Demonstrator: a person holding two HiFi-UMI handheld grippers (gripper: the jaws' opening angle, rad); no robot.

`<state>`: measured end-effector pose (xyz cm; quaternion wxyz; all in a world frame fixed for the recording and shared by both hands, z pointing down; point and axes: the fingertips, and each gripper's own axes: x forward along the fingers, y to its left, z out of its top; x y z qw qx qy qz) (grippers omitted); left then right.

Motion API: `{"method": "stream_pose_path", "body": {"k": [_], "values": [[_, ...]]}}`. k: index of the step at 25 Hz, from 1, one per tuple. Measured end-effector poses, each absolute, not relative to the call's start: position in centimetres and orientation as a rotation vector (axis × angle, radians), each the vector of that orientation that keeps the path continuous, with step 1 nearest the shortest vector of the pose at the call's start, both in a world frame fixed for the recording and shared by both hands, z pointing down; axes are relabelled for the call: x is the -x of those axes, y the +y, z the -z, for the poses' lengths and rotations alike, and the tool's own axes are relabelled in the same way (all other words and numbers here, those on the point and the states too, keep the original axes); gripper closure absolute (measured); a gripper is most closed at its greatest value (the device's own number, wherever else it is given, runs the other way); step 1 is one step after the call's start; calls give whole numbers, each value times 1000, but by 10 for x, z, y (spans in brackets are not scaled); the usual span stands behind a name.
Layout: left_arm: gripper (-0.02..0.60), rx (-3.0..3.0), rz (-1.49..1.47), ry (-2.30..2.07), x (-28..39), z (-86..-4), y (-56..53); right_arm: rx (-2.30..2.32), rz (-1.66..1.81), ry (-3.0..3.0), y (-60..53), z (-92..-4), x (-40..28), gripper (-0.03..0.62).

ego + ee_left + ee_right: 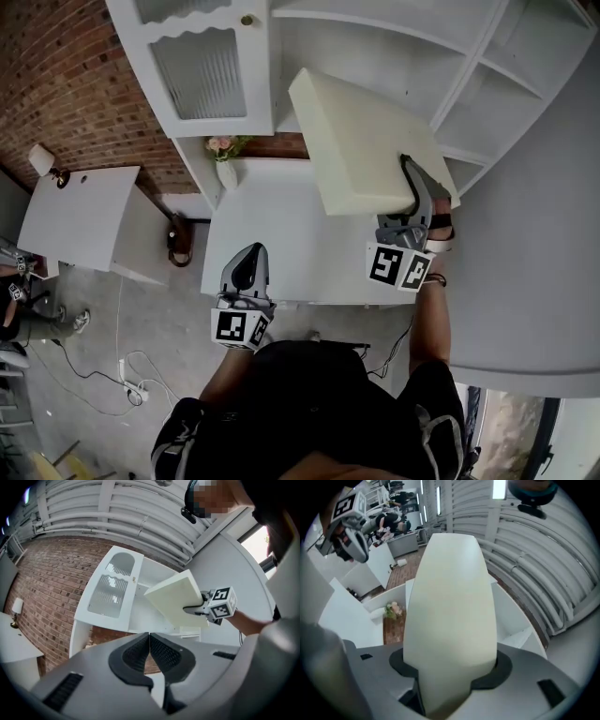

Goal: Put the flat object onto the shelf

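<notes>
Carry step: right gripper clamped on the edge of the cream slab, held tilted in mid-air before the white shelf unit; left gripper closed, empty — next, level it and slide into a bay.

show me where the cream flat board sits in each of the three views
Head view: the cream flat board is upper centre, tilted, with the right gripper clamped on its near right edge.
Left gripper view: the board is right of centre, above the closed jaws.
Right gripper view: the board fills the middle, rising from between the jaws.
Shared landmark: the white shelf unit behind the board.
</notes>
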<state>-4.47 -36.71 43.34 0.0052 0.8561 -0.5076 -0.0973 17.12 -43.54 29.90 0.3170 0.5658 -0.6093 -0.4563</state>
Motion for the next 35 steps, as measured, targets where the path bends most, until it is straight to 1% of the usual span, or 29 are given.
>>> {"method": "stream_pose_path", "body": {"k": [8, 13, 15, 19, 25, 27, 31, 34, 35], "values": [[568, -2664, 288, -1575, 49, -443, -370, -1319, 1123, -1352, -528, -356, -178, 306], [568, -2658, 283, -1582, 50, -445, -375, -1181, 1096, -1239, -578, -406, -175, 301], [568, -2661, 283, -1581, 50, -445, -379, -1137, 1028, -1266, -597, -425, -174, 284], [568, -2644, 272, -1586, 52, -449, -389, -1056, 887, -1249, -632, -445, -184, 217], [568, -2644, 265, -1583, 53, -452, -407, -1033, 801, -1301, -679, -452, -181, 199], [568, -2640, 265, -1575, 53, -454, -411, -1040, 781, -1315, -693, -455, -182, 175], [568, -2635, 260, -1569, 54, -459, -417, -1016, 745, -1308, -713, -459, -184, 168], [568, -2627, 246, -1574, 56, -462, -417, -973, 701, -1302, -719, -464, -185, 134], [568, -2627, 248, -1575, 56, -461, -417, -966, 696, -1302, -720, -464, -185, 132]]}}
